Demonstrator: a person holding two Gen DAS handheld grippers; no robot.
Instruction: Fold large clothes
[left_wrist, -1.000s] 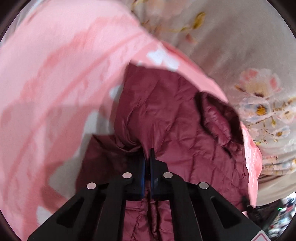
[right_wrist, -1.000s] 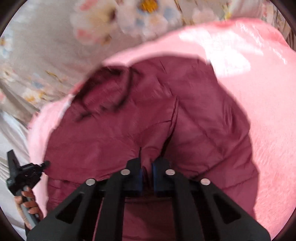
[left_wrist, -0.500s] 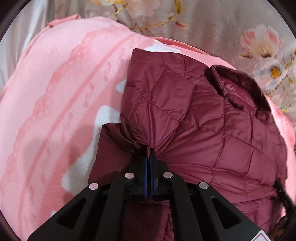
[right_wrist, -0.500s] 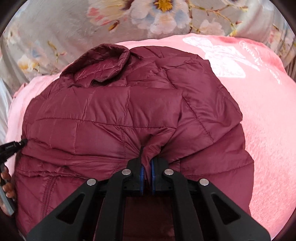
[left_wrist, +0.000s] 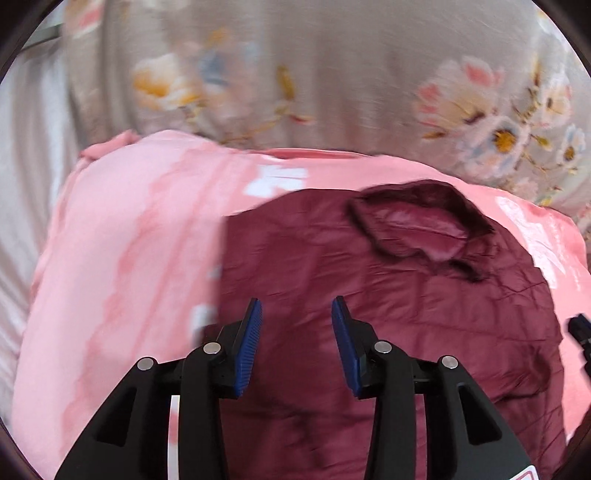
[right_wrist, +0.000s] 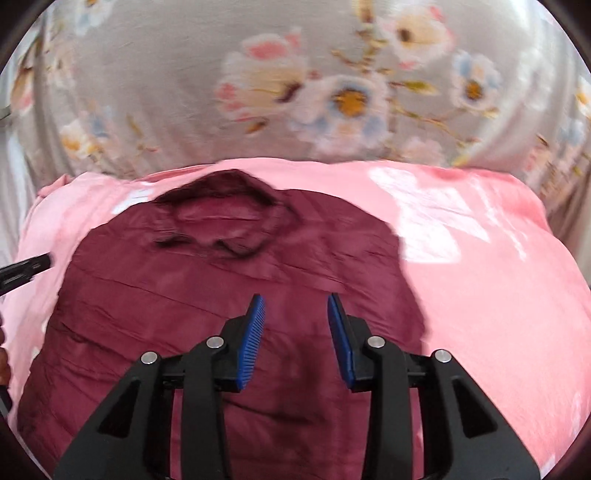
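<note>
Maroon quilted jacket (left_wrist: 388, 314) lies folded on the pink blanket (left_wrist: 122, 258), collar (left_wrist: 417, 225) at the far edge, floral sheet (left_wrist: 332, 74) beyond. Left tongs (left_wrist: 296, 321) opening, blue pads apart, nothing between them, poised above the near left part of the jacket. Right tongs (right_wrist: 295, 317) likewise opening and empty above its near middle; the other tool's tip (right_wrist: 26, 267) shows at the far left of that view. Judged: light, puffy, soft shell, likely slick, so a thin pinch may slip and the fill may spring the fold back. Best hold looks like a hem or side edge, pinching through both layers near a stitched seam; frames blurred
</note>
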